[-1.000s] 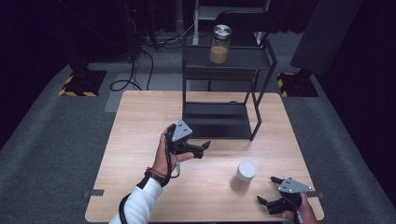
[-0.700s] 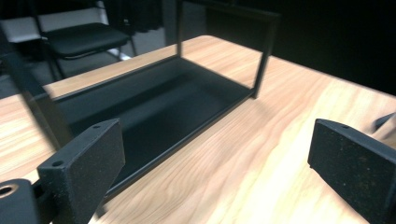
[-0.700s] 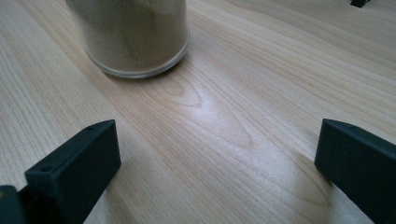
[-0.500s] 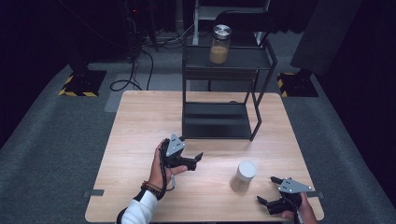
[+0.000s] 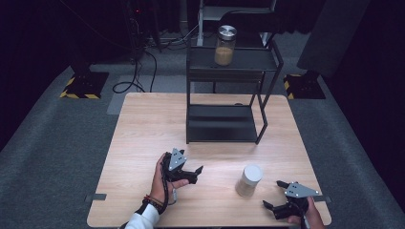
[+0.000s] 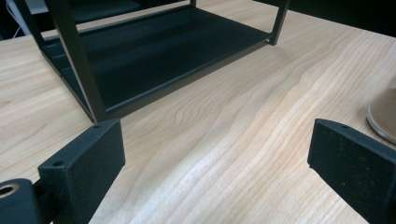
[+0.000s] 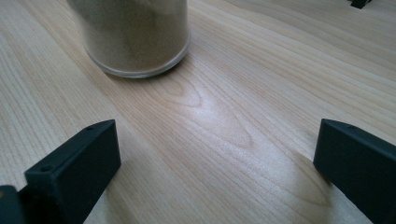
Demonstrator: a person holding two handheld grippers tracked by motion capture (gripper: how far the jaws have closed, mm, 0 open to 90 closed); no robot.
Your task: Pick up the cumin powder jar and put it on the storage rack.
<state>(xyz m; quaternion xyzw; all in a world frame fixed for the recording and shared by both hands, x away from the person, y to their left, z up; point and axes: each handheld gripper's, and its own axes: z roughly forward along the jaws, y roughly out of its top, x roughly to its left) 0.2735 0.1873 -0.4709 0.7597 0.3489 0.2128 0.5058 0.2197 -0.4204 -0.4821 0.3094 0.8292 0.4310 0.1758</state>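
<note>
Two grippers, two jars, one black metal shelf rack (image 5: 224, 119) and one wooden table (image 5: 143, 129) make up the scene from the high view. My left gripper (image 5: 193, 172) sits near the table's front middle, held in my left hand (image 5: 160, 179), its jaws spread wide and holding nothing. My right gripper (image 5: 273, 195) rests at the front right corner, jaws likewise spread wide and empty.

One jar with a white lid (image 5: 250, 181), filled with pale sandy powder, stands upright on the table between the two grippers, nearer to my right one. A second jar with a silver lid (image 5: 225, 44), holding tan contents, stands on the rack's top shelf at the far side.

My left gripper view shows what the high view cannot: the rack's bottom shelf up close, lying ahead and to the left of the open jaws, and a sliver of the white-lidded jar's base at the right edge. My right gripper view shows the same jar's glass bottom and grainy powder ahead of the jaws, off to the left, well apart from both pads.
</note>
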